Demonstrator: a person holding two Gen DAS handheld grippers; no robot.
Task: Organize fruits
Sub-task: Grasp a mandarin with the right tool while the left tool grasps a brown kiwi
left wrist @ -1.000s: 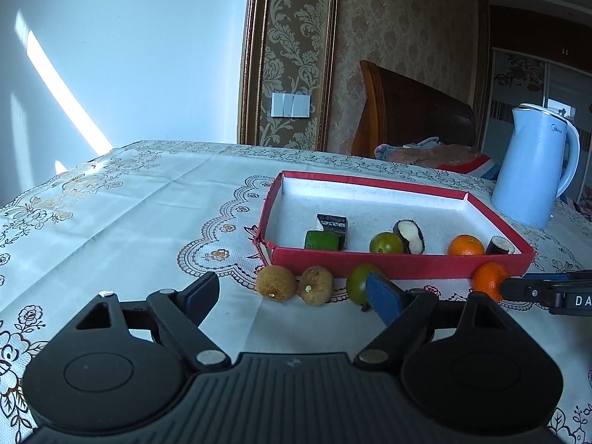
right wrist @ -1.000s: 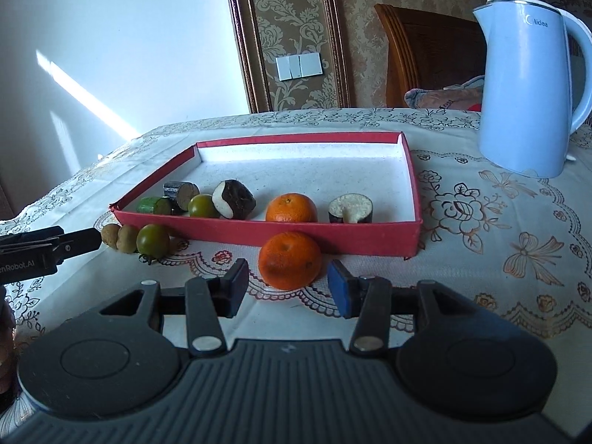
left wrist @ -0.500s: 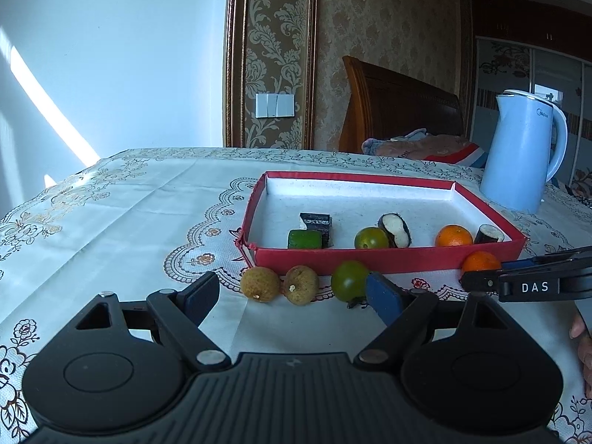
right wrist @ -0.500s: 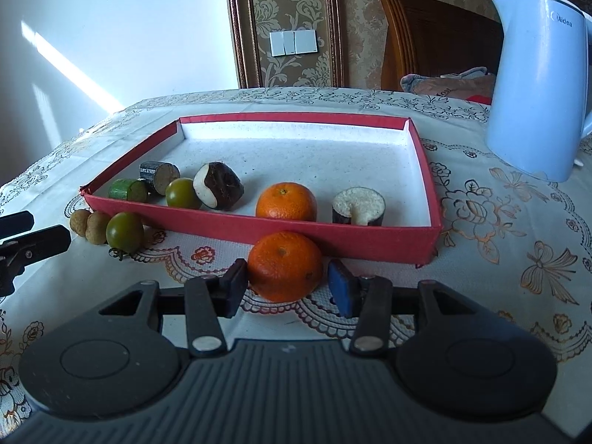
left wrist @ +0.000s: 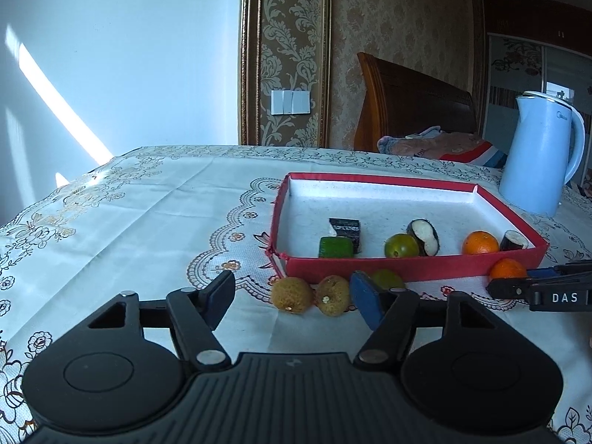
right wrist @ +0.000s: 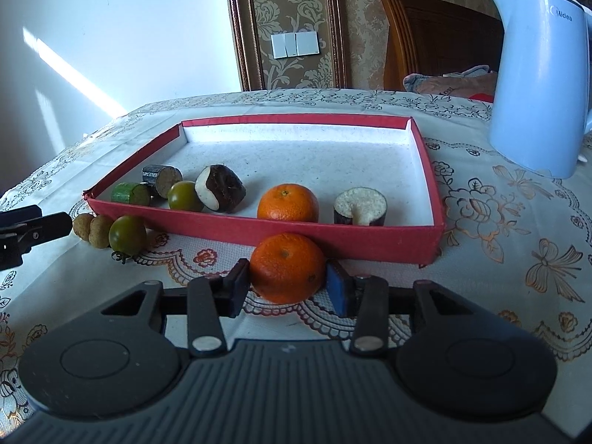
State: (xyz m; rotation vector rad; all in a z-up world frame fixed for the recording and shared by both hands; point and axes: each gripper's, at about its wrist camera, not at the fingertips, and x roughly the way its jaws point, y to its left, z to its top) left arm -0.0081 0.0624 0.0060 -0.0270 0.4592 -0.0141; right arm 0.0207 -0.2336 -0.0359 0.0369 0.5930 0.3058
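Fruit sits in two groups on my left wrist view: a row inside the red tray point(left wrist: 414, 266) and a row on the tablecloth point(left wrist: 148, 222) just in front of its near wall. Outside I count two brown round fruits point(left wrist: 292, 295), touching side by side, one green tomato point(left wrist: 386, 279) half hidden behind my finger pad, and one orange point(left wrist: 507, 269) at the far right. My left gripper point(left wrist: 296, 296) has its jaws wide apart, holding nothing; the two brown fruits lie between and just beyond the fingertips. The right gripper point(left wrist: 536, 288) reaches in from the right edge beside the orange.

On my right wrist view, my right gripper point(right wrist: 285, 285) has both pads against the orange point(right wrist: 286, 266), one on each side, so the jaws are clamped on it. It rests on the tablecloth touching the tray's near wall, its navel turned towards me. Inside the tray point(right wrist: 425, 244) I count six pieces: one green chunk point(right wrist: 127, 192) and one dark cylinder point(right wrist: 162, 179) lying with cut ends towards me, one green tomato point(right wrist: 185, 196), one brown-and-white piece point(right wrist: 220, 188) on its side, one orange point(right wrist: 288, 202), and one dark-skinned slice point(right wrist: 360, 207) with its white cut face tilted up. One blue kettle point(right wrist: 540, 74) stands beyond the tray to the right.
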